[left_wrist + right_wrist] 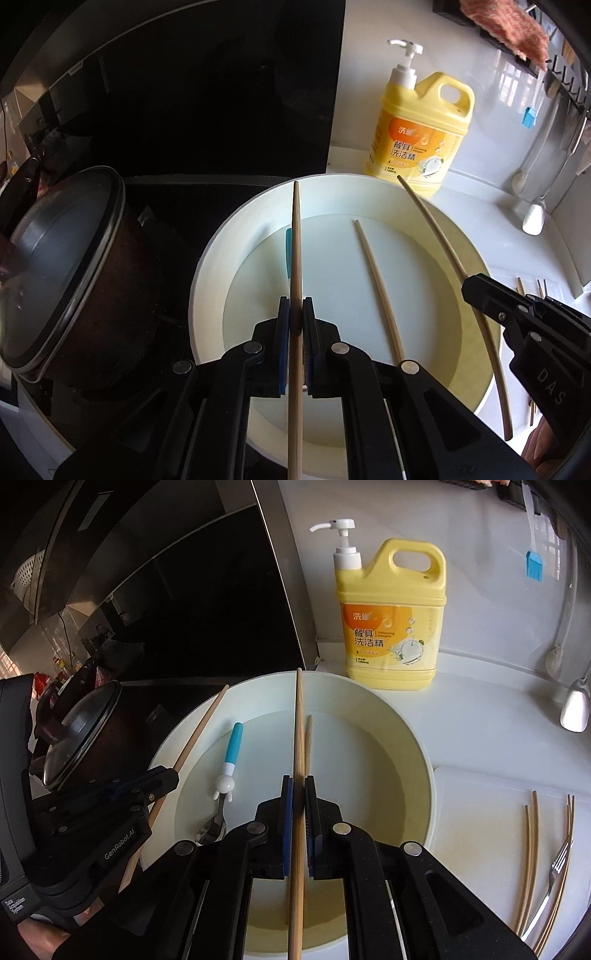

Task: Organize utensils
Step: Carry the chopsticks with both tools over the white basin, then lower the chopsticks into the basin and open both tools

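This is a home kitchen. A yellow pump bottle of dish detergent [391, 613] stands on a white counter [480, 709] against the wall, beside a black stove top carrying a lidded pot [62, 273]. A white basin [413, 746] holds chopsticks and a spoon [221, 794], a blue basting brush [533, 563] hangs on the wall, and more chopsticks and a fork [554, 871] lie on a white cutting board [480, 812].

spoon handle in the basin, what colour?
Blue with a white figure-shaped end; the spoon shows best in the right wrist view, lying in the basin.

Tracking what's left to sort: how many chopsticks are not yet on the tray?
3: a chopstick in the left gripper, another in the right gripper, and a loose chopstick lying in the bowl. The grippers could hide more.
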`<state>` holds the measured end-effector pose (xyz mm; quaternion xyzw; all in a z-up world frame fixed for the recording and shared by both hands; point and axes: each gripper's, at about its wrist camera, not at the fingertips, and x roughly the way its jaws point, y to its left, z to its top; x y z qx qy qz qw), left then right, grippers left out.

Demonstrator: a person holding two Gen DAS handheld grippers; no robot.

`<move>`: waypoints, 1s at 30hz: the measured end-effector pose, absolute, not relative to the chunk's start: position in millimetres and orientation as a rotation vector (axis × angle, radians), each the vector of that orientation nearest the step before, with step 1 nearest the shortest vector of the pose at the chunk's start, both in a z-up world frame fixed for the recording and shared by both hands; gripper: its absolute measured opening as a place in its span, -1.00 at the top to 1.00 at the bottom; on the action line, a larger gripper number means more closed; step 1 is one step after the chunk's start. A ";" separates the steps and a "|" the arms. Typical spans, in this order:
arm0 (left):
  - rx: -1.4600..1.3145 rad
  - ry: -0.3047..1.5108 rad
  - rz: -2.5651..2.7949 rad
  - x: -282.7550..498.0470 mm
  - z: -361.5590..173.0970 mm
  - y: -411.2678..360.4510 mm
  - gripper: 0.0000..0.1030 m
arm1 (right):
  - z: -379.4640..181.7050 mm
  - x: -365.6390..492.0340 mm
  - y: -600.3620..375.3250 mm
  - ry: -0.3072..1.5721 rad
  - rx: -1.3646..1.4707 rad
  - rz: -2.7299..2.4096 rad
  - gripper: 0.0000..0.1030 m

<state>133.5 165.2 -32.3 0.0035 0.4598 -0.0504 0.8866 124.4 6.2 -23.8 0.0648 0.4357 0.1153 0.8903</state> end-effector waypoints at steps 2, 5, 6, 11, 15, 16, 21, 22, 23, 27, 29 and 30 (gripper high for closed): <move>0.012 0.960 -0.098 136.5 -36.7 165.9 0.86 | -29.3 131.3 8.4 0.924 0.138 0.246 0.88; 0.005 0.973 -0.083 142.7 -41.6 168.5 0.86 | -34.5 138.5 8.9 0.946 0.136 0.251 0.88; -0.001 0.981 -0.081 145.7 -43.6 168.9 0.86 | -36.1 140.7 9.0 0.952 0.131 0.253 0.88; 0.001 1.015 -0.077 155.7 -52.0 168.1 0.86 | -47.9 150.9 9.5 0.997 0.134 0.259 0.88; 0.004 1.032 -0.075 159.3 -56.1 166.8 0.85 | -60.8 160.0 13.1 1.055 0.121 0.270 0.88; 0.003 1.042 -0.076 160.8 -58.1 166.4 0.85 | -63.4 162.0 12.2 1.066 0.128 0.270 0.88; 0.006 1.067 -0.067 165.9 -64.7 164.8 0.85 | -76.7 169.0 11.6 1.122 0.137 0.266 0.88; 0.007 1.073 -0.066 166.9 -66.3 164.6 0.85 | -78.9 169.7 11.8 1.132 0.139 0.266 0.88; 0.008 1.080 -0.065 167.9 -68.0 164.1 0.85 | -80.9 170.6 12.1 1.137 0.140 0.268 0.88; 0.014 1.103 -0.063 170.5 -73.7 162.5 0.85 | -82.2 174.3 13.0 1.148 0.136 0.270 0.88; 0.017 1.111 -0.062 171.0 -75.3 161.8 0.85 | -83.9 175.6 13.7 1.151 0.134 0.270 0.88; 0.017 1.113 -0.061 171.1 -76.0 161.7 0.85 | -86.0 176.9 14.0 1.154 0.133 0.269 0.88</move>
